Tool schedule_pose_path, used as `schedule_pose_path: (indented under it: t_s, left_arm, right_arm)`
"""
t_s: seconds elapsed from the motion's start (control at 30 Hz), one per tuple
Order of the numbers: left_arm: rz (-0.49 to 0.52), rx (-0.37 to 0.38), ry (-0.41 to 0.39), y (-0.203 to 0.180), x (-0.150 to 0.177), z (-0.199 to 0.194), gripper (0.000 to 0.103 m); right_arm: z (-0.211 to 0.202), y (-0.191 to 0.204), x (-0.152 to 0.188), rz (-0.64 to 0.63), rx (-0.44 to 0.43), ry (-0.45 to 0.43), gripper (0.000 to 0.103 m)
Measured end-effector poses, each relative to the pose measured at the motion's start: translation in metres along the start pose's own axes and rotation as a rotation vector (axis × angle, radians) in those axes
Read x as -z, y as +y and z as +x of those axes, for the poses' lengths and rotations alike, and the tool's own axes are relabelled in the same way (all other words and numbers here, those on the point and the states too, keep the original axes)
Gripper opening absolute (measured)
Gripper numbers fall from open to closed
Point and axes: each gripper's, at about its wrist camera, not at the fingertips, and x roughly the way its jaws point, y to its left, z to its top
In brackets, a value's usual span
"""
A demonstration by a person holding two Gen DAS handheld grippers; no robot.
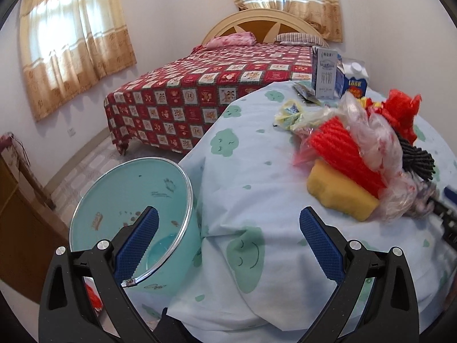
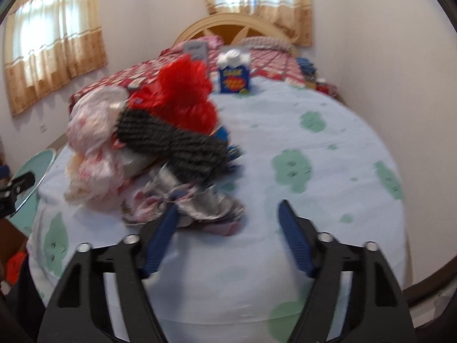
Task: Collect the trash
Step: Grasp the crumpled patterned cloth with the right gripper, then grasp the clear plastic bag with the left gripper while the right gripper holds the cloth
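Observation:
A pile of trash lies on a table with a pale blue cloth [image 1: 257,200]: red foam netting [image 1: 345,154], a yellow sponge [image 1: 340,197], clear plastic bags [image 1: 380,148], dark netting [image 1: 417,157] and a red bag [image 1: 402,108]. A teal bin [image 1: 128,200] stands beside the table at the left. My left gripper [image 1: 228,231] is open and empty above the table edge and bin. My right gripper [image 2: 228,220] is open and empty, just in front of a crumpled silver wrapper [image 2: 200,203] under the dark netting [image 2: 171,140] and red bag [image 2: 182,91].
Two cartons [image 1: 324,71] [image 1: 354,81] stand at the table's far side; one shows in the right wrist view [image 2: 234,74]. A yellow wrapper [image 1: 288,114] lies near them. A bed with a red patterned cover [image 1: 200,91] is behind. A wooden cabinet [image 1: 17,214] is at the left.

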Motion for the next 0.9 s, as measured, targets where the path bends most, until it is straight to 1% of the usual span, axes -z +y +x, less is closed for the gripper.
schedule_pose_path:
  t_s: [0.07,0.13,0.17,0.2,0.23,0.3,0.33,0.37,0.4,0.43,0.47,0.5,0.6,0.7,0.9]
  left_arm:
    - [0.011,-0.005,-0.023,-0.003,-0.002,-0.004,0.097]
    - [0.020,-0.005,-0.030,-0.005,-0.002,-0.006,0.097]
    - [0.018,-0.003,-0.029,-0.005,-0.001,-0.006,0.097]
    - [0.016,-0.004,-0.027,-0.005,-0.001,-0.006,0.097]
    - [0.015,-0.005,-0.025,-0.005,-0.001,-0.005,0.097]
    - [0.012,-0.003,-0.016,-0.004,0.000,-0.004,0.097]
    - [0.010,-0.003,-0.014,-0.003,0.000,-0.004,0.097]
    - [0.008,-0.003,-0.013,-0.002,-0.001,-0.003,0.097]
    - [0.006,0.000,-0.014,-0.002,-0.002,-0.004,0.097]
    - [0.006,0.002,-0.016,-0.001,-0.002,-0.005,0.097]
    - [0.005,0.003,-0.020,-0.001,-0.002,-0.006,0.097]
    - [0.004,0.006,-0.024,-0.002,-0.003,-0.008,0.097]
    - [0.005,0.015,-0.030,-0.003,-0.004,-0.011,0.097]
    - [0.006,0.021,-0.036,-0.005,-0.005,-0.013,0.097]
    - [0.017,0.045,-0.043,-0.014,-0.011,-0.019,0.097]
  right_arm:
    - [0.003,0.004,0.002,-0.006,-0.033,0.014,0.062]
    - [0.002,0.008,0.002,-0.013,-0.038,0.015,0.062]
    - [0.001,0.009,0.003,-0.014,-0.036,0.006,0.063]
    - [-0.002,0.011,0.002,-0.015,-0.042,-0.004,0.068]
    - [-0.002,0.013,0.001,-0.016,-0.051,-0.003,0.070]
    - [0.000,0.018,0.000,-0.034,-0.047,-0.001,0.070]
    - [0.003,0.020,0.001,-0.045,-0.041,-0.001,0.066]
    - [0.007,0.021,0.000,-0.051,-0.045,0.010,0.050]
    - [0.011,0.023,0.001,-0.061,-0.054,0.031,0.040]
    - [0.011,0.024,0.002,-0.071,-0.046,0.031,0.035]
    - [0.009,0.025,0.002,-0.078,-0.055,0.021,0.024]
    - [0.007,0.026,0.002,-0.081,-0.062,0.019,0.018]
    - [-0.007,0.031,0.000,-0.102,-0.072,-0.009,0.013]
    - [-0.024,0.038,-0.003,-0.128,-0.087,-0.048,0.012]
    - [-0.056,0.024,-0.020,-0.075,-0.110,-0.140,0.011]
